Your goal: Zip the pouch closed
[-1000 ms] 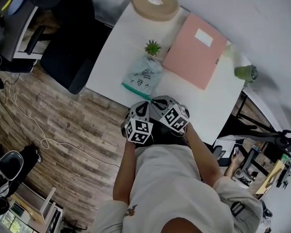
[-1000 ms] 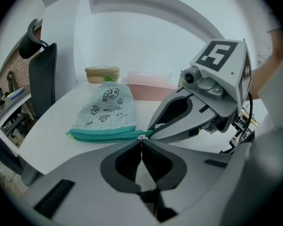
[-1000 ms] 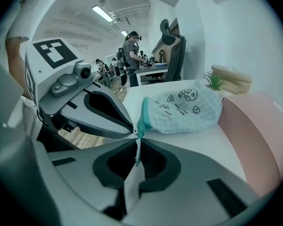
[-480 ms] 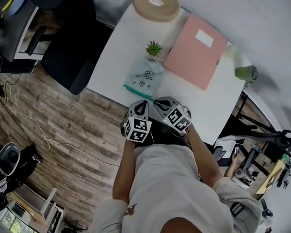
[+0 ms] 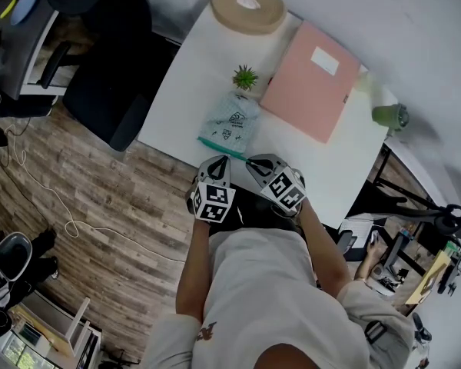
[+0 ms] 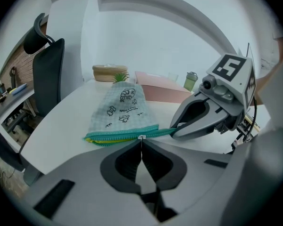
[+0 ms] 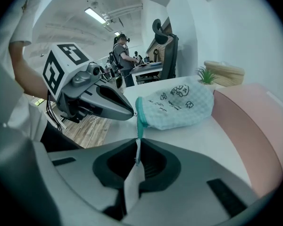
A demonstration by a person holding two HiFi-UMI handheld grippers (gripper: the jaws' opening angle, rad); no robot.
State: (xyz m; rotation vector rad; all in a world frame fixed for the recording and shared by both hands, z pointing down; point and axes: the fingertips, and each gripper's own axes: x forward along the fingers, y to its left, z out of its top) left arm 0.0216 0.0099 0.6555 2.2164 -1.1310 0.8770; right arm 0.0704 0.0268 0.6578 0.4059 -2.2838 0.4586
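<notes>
Left gripper view has the left gripper (image 6: 141, 142) pinched shut on the small metal zipper pull (image 6: 141, 137), right at its tips. Just ahead of those tips the pouch (image 6: 122, 108) lies flat on the white table (image 6: 52, 126), with its teal zipper (image 6: 153, 133) along the edge nearest the tool. To that gripper's right, the right gripper (image 7: 137, 144) is clamped on the zipper's end at the pouch's corner. Left of the pull the teeth appear parted, showing yellow lining, so the closing looks unfinished. The pouch seems to be light, thin, floppy cloth. It would likely bunch or slide unless held taut from that corner. The pull is tiny and probably slippery, so a deep, square pinch suits it best.
</notes>
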